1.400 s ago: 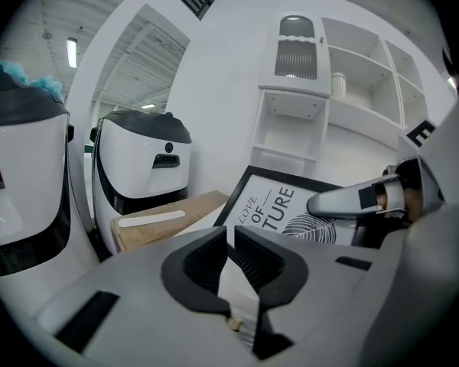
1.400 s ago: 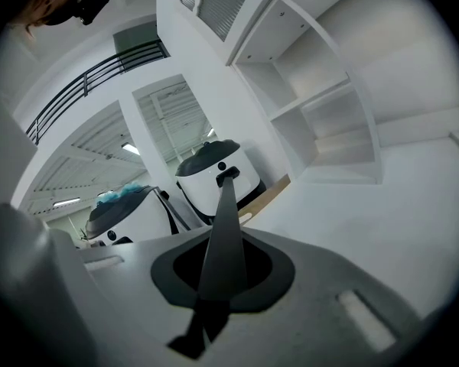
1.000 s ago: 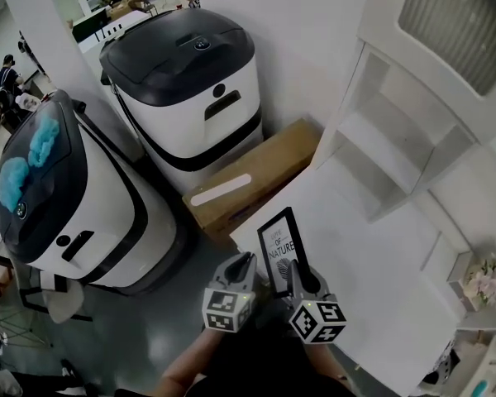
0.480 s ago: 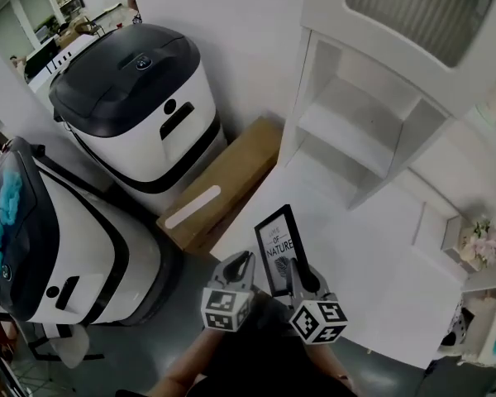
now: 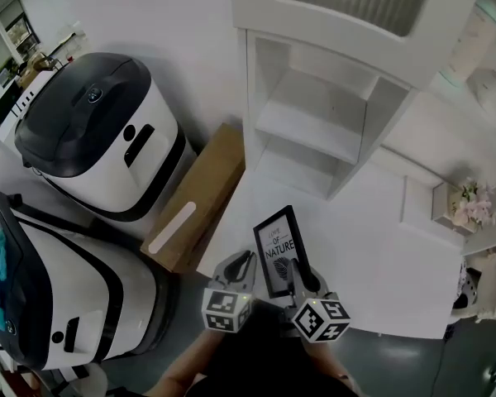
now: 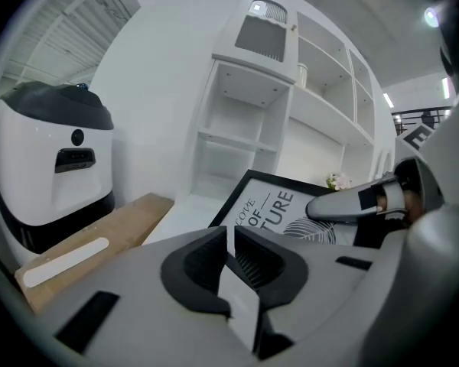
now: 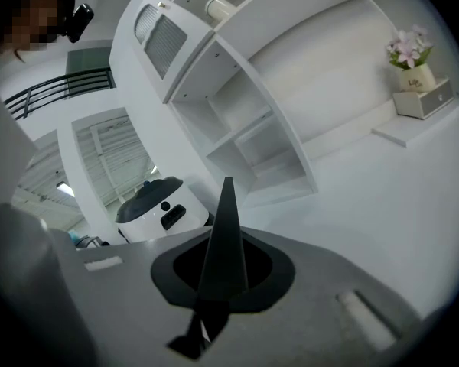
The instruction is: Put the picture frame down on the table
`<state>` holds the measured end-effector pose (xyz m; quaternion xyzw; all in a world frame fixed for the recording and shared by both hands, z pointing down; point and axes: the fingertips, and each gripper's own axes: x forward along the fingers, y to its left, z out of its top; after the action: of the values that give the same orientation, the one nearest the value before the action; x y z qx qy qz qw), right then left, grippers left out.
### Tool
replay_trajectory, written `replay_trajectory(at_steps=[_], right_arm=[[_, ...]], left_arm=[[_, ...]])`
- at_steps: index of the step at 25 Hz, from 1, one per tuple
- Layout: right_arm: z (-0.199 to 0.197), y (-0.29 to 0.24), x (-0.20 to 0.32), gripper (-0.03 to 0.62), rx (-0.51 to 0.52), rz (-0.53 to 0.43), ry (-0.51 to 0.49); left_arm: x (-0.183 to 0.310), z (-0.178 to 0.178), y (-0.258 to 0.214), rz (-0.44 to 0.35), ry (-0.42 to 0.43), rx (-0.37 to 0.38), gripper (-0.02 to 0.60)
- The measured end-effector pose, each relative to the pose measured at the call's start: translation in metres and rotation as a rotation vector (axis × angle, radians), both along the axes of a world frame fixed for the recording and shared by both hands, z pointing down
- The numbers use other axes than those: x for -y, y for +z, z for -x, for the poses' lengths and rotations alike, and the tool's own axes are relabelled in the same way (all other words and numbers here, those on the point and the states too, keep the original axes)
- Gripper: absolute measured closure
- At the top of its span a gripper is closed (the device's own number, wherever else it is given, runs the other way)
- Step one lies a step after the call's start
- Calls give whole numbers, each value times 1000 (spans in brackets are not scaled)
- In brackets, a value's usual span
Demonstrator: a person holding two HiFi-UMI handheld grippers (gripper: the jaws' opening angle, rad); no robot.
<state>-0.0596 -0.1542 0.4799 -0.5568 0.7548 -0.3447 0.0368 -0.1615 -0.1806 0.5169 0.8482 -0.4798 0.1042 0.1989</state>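
One grip only: frame (image 5: 278,246) pinched in closed right gripper (image 5: 296,270); left gripper (image 5: 244,263) closed, empty, alongside. Lay flat on table (image 5: 372,255) just ahead, then release slowly.

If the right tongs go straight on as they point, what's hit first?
Probably the white tabletop, ahead of the shelf unit; the right tongs tilt slightly down, with the gripped picture frame leading. Depth is unclear.

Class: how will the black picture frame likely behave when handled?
The picture frame is probably stiff: held by one edge in the right gripper, it shows no sag. Thin and flat, it would likely tip if stood upright.
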Motion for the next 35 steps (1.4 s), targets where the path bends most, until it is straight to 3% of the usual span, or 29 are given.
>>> replay_trajectory(at_steps=[9,18,24,35], right_arm=[[-46,5,-6,580,70,29,161],[-96,5,-12,580,159,50,247],[-113,10,-10,580,201,59,250],[-117,33,2,580,376,119,279]], left_arm=[[0,-47,0,21,140,-17,543],[-6,-91,-2,47,196,-36,543],[-4,-107,-6,40,197,-46,543],[4,-101,3,46,131,-30,543]])
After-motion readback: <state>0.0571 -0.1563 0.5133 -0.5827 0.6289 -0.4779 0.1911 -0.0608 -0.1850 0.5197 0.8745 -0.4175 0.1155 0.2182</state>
